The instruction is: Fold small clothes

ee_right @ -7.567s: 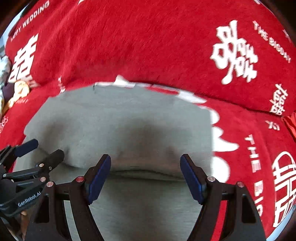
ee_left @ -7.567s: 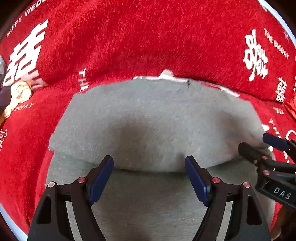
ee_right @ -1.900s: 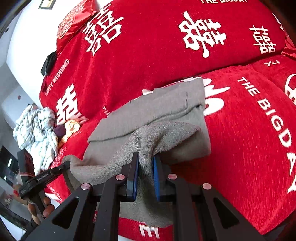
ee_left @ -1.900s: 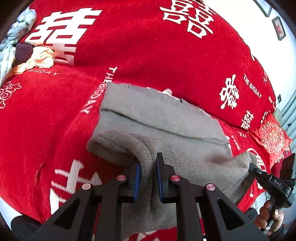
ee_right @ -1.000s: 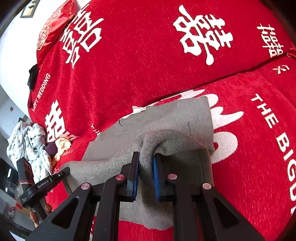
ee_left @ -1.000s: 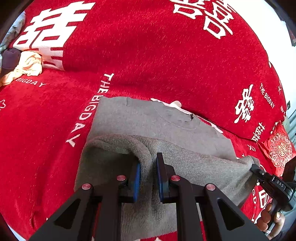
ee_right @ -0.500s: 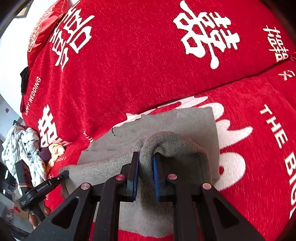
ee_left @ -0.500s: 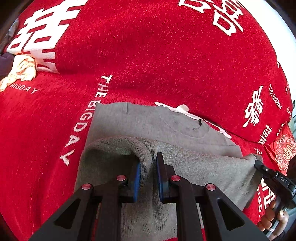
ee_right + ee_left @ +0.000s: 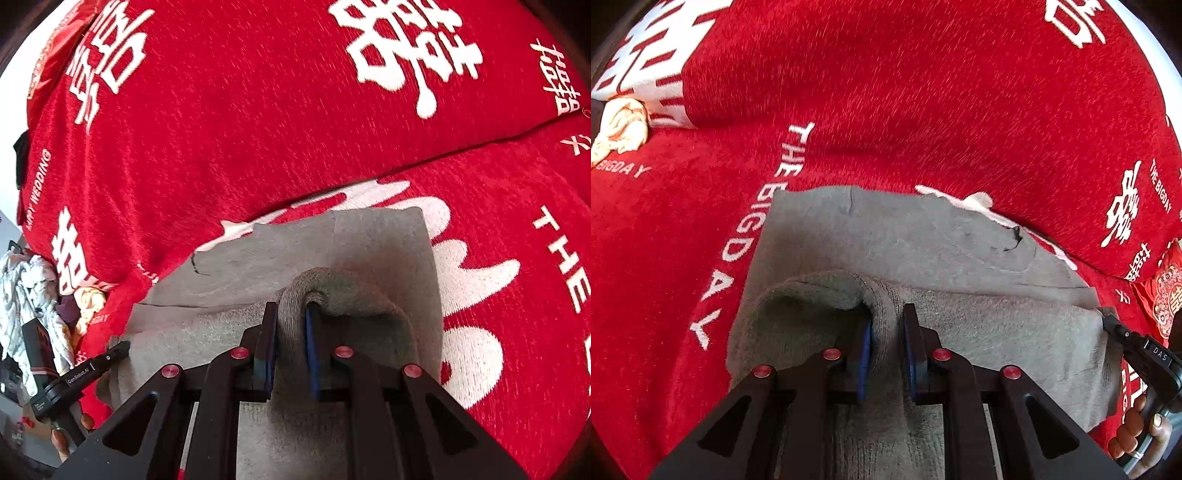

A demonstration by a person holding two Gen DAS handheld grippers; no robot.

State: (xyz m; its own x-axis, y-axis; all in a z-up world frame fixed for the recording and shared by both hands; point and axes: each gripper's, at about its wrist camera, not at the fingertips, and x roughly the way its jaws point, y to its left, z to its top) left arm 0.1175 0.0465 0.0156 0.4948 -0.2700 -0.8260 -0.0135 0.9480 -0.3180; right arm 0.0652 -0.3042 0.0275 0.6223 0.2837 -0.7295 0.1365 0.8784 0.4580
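Left gripper [image 9: 886, 347] pinches a raised fold of the grey garment [image 9: 923, 243]; my right gripper [image 9: 290, 339] pinches the fold's other end. Garment lies flat on the red blanket [image 9: 923, 92], far edge near the backrest crease. Crumpled clothes [image 9: 22, 295] sit at the blanket's left edge.

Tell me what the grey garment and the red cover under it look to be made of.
Grey garment: apparently a soft knit, matte, with fine ribbed loops showing on the turned-over layer clamped in both grippers' jaws. Red cover: seemingly plush, chenille-like fabric, with short streaky pile and white woven or printed lettering.
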